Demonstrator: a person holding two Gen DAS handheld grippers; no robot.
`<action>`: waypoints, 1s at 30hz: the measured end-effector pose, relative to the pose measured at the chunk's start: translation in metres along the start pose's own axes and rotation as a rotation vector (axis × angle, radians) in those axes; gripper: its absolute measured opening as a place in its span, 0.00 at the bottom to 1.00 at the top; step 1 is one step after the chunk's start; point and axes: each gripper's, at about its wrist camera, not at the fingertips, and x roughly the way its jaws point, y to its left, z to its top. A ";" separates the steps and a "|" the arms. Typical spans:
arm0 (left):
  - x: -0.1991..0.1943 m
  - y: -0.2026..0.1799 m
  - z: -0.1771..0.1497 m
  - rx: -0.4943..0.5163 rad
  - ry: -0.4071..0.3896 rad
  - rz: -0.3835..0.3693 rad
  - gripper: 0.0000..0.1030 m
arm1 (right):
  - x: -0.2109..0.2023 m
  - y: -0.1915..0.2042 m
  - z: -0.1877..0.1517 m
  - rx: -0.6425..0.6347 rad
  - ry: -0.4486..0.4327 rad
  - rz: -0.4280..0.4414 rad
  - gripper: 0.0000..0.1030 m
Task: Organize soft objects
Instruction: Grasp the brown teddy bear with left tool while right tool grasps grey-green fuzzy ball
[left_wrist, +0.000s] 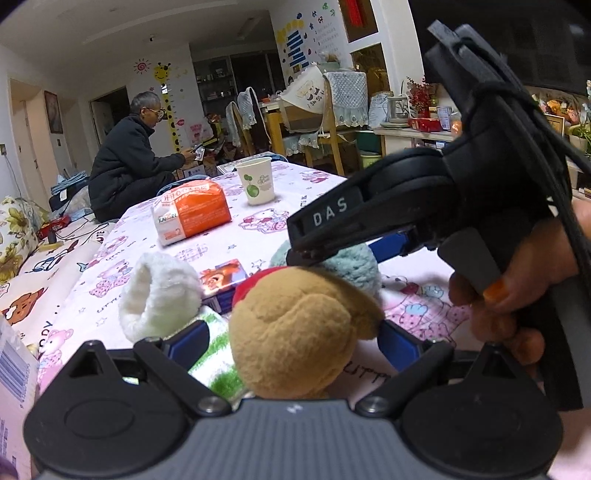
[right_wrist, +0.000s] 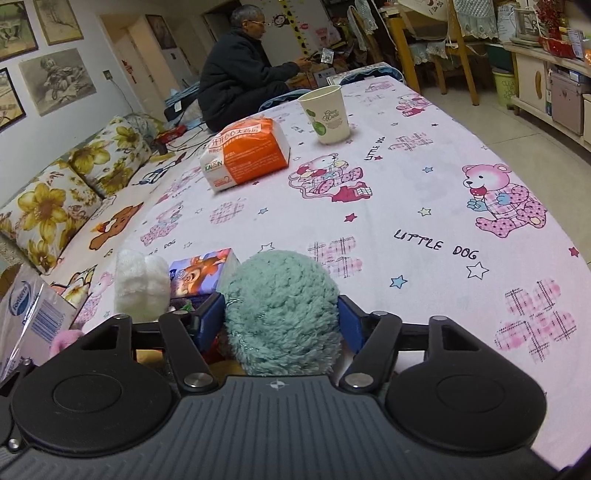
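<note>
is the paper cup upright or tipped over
Upright: the paper cup stands on its base on the bear-print tablecloth, open rim up. Its contents are not visible.

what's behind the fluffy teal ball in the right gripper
Directly behind the teal ball: bare bear-print sheet. Behind-left, a cartoon tissue pack, partly hidden by it.

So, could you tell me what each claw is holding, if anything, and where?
Right claw: the teal plush ball, pads at its sides. Left claw: brackets the tan plush toy; contact unclear.
</note>
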 end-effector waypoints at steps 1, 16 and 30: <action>-0.001 -0.001 0.000 0.004 -0.003 0.000 0.92 | 0.000 0.000 0.000 0.000 0.001 0.000 0.75; -0.009 0.000 -0.001 0.029 0.002 -0.007 0.66 | -0.003 -0.004 -0.001 -0.003 0.005 -0.010 0.63; -0.028 0.030 0.006 -0.127 -0.029 -0.008 0.64 | -0.014 -0.011 -0.004 0.053 0.005 -0.011 0.52</action>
